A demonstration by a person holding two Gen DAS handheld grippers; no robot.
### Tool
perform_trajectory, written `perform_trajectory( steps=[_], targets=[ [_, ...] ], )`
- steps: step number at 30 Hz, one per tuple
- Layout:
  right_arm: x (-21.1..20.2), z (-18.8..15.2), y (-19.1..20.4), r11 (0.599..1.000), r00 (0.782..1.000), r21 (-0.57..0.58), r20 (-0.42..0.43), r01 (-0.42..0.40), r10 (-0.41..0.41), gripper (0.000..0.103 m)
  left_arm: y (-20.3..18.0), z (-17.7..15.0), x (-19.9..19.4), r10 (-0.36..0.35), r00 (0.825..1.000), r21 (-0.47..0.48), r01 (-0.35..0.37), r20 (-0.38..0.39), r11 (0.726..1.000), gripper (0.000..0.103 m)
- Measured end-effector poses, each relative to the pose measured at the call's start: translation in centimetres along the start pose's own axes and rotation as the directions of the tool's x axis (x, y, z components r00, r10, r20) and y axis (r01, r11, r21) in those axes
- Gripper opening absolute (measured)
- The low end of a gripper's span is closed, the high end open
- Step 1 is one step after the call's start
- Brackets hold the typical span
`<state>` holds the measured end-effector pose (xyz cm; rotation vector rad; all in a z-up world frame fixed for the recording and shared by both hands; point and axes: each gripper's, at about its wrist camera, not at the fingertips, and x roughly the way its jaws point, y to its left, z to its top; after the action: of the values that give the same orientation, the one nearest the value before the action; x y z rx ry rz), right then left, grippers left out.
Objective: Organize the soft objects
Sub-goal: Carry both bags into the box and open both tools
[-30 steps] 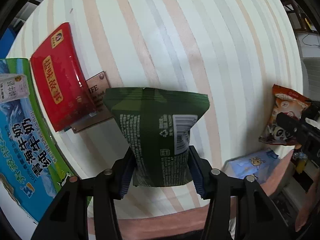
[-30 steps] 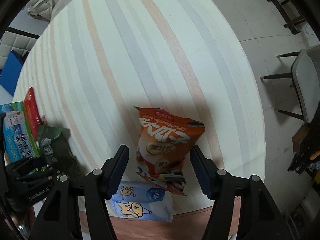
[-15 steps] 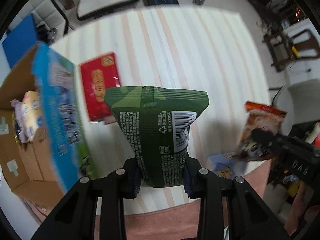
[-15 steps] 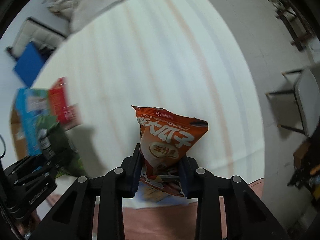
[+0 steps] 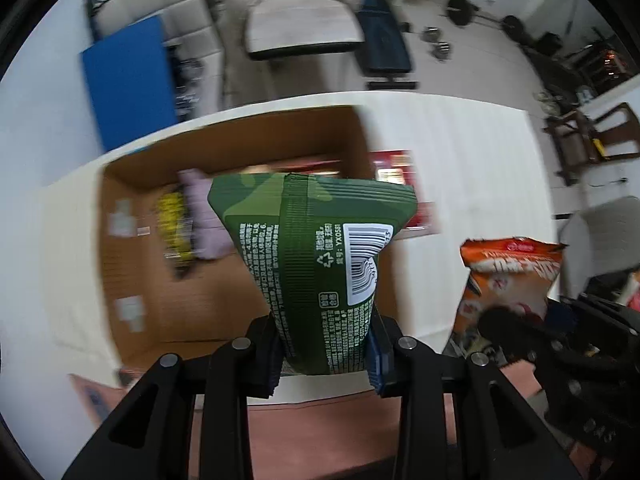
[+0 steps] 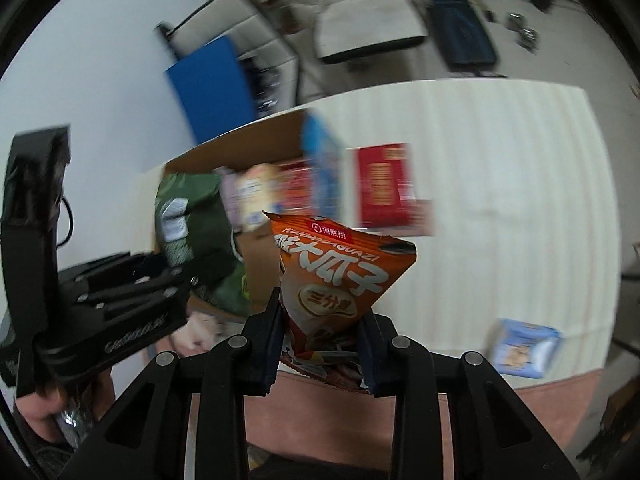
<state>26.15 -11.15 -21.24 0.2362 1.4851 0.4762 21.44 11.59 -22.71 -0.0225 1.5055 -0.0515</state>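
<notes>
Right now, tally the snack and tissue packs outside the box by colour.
Green pack, in left gripper: 1
Orange pack, in right gripper: 1
Red pack, on table: 1
Blue tissue pack, on table: 1
Total: 4

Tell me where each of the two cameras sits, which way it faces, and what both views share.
Left wrist: sits on the left gripper, facing forward over its green snack bag toward the open cardboard box; its own two fingers show.
Right wrist: sits on the right gripper, facing forward over its orange snack bag toward the table; its own fingers show, plus the person's left hand.
Shared: both bags, the box, the red packet, and each other's gripper.
</notes>
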Motion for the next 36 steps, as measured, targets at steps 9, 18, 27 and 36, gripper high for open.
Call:
perform_trajectory(
  steps=[9,18,27,36],
  targets=[
    [11.2,1.4,12.1,0.996,0.991,-0.03,-0.109,-0.081,0.078,0.034,12.0,3.0,4.3,0.062,0.987,-0.093,-0.077,-0.148,0.993,0.03],
    [20.9,1.7,14.6,0.997,0.975,0.018,-0.208,-0.07,0.072,0.034,17.4,3.2,11.4,-0.033,0.954,-0.174,-0.02,-0.297,0.985,0.03],
    [25.9,1.6,15.7,0.999,0.967,0.01,-0.249,-0.048,0.049,0.034,17.8,3.2,14.4,-0.064,0.921,-0.127,0.016,-0.385,0.992,0.031],
    [28.4,1.1,17.3,0.997,0.951,-0.073,-0.308,-0.012,-0.011,0.077,17.0,3.2,13.5,-0.055,0.914,-0.127,0.004,-0.401,0.992,0.042]
  ],
)
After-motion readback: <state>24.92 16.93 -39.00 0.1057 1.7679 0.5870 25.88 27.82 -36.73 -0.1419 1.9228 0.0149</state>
